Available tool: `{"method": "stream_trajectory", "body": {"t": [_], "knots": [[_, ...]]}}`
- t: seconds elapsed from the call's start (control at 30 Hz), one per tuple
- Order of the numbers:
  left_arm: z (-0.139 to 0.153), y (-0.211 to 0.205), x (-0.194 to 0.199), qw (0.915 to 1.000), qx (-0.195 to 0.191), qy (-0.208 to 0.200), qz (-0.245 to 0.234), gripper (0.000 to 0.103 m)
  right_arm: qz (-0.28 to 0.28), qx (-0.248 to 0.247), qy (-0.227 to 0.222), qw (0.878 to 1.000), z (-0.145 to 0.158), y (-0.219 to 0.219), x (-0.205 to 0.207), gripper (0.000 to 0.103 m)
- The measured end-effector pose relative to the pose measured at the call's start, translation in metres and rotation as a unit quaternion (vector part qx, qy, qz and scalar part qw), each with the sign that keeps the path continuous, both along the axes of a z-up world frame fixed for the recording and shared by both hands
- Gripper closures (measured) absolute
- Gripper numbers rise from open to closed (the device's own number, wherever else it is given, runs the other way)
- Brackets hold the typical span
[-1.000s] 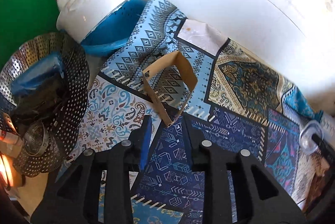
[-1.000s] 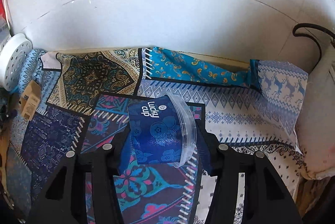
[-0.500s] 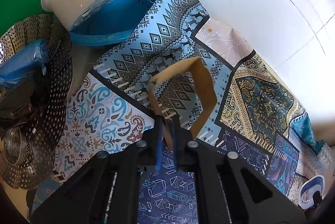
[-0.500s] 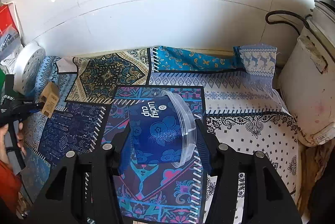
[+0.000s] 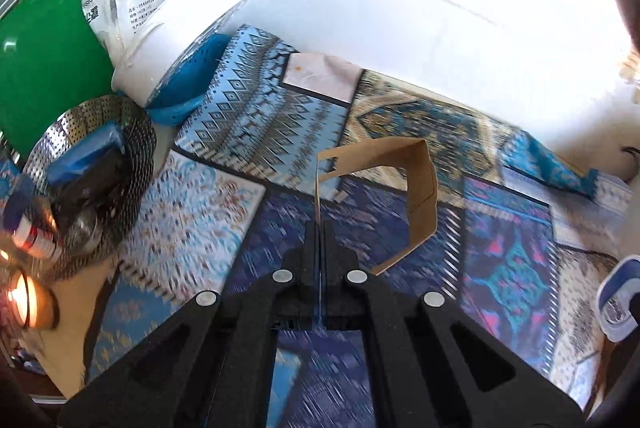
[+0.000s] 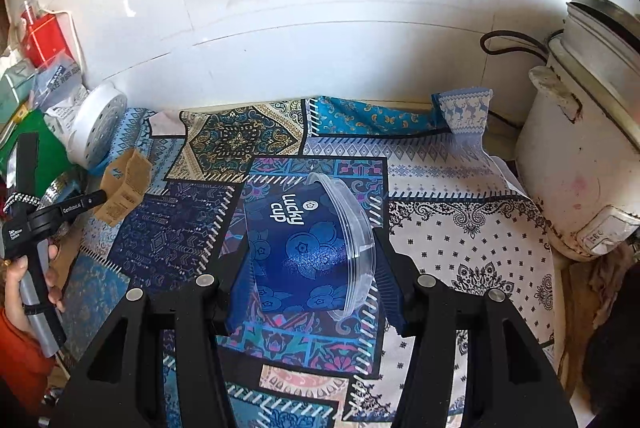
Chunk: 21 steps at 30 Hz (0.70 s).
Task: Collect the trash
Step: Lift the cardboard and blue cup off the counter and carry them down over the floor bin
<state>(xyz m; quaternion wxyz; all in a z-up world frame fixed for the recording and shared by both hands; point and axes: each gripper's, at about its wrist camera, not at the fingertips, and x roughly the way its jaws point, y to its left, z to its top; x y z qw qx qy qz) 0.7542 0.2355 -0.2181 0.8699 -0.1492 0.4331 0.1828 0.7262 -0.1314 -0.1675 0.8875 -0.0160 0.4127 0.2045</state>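
A brown cardboard sleeve, bent open, hangs above the patterned cloth. My left gripper is shut on one thin edge of it. The right wrist view shows the same sleeve at the far left, pinched by the left gripper, which a hand holds. My right gripper is shut on a dark blue "Lucky Cup" paper cup. The cup lies on its side between the fingers, its clear plastic lid turned to the right, and it is held above the cloth.
A perforated steel steamer basket with dark items sits at the left, beside a white tub, a blue colander and a green board. A white rice cooker stands at the right against the tiled wall.
The left gripper closed on the sleeve's edge and lifted it off the cloth. The right gripper drew back with the cup, so more of the wall and the rice cooker show.
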Motion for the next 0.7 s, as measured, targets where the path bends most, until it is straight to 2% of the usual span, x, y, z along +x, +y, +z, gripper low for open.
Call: {"method": "stream_trajectory", "body": {"t": [0.17,0.4,0.7], "knots": [[0.024,-0.053,-0.051,0.9998,0.007,-0.018,0.0,0.103,0.026,0.016,-0.01,0.999,0.015,-0.029,-0.036,0.053],[0.054,-0.119,-0.122,0.9993,0.006,-0.038,-0.001,0.103,0.061,0.009,-0.031,0.998,0.036,-0.061,-0.086,0.053],[0.082,-0.156,-0.197,0.9976,0.015,-0.062,-0.028,0.103,0.067,0.024,-0.041,0.997,0.047,-0.07,-0.15,0.053]]}}
